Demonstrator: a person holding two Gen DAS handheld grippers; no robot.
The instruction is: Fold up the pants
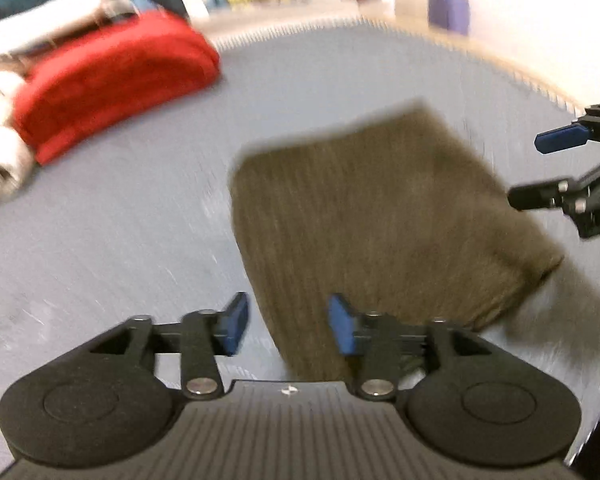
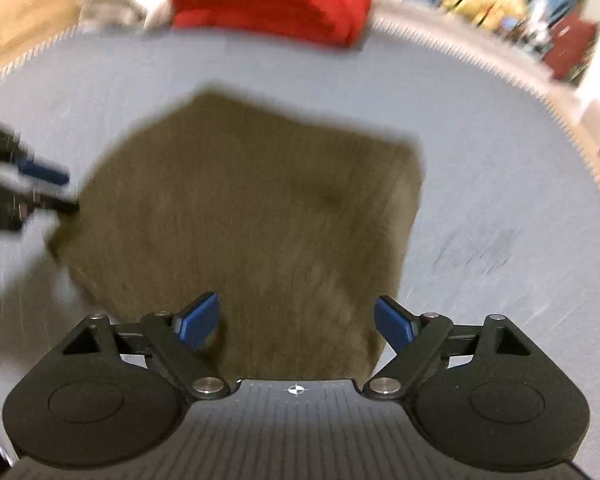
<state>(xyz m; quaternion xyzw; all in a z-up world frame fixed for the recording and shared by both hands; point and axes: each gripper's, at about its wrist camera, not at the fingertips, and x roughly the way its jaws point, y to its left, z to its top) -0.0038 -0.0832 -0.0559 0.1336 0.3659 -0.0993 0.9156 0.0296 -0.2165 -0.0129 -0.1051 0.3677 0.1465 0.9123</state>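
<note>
Jaws on both grippers stand apart, empty, over the folded brown pants lying on the grey table.

Risk, as I judge it: a low finger could snag and undo the fold. Both views are motion-blurred. Left gripper hovers at one edge; right gripper at another, both angled downward.

Left tongs and right tongs, both spread wide.

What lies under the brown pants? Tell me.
The brown pants lie on the grey table. Whatever is beneath the cloth itself is covered. Both grippers hover open.
</note>
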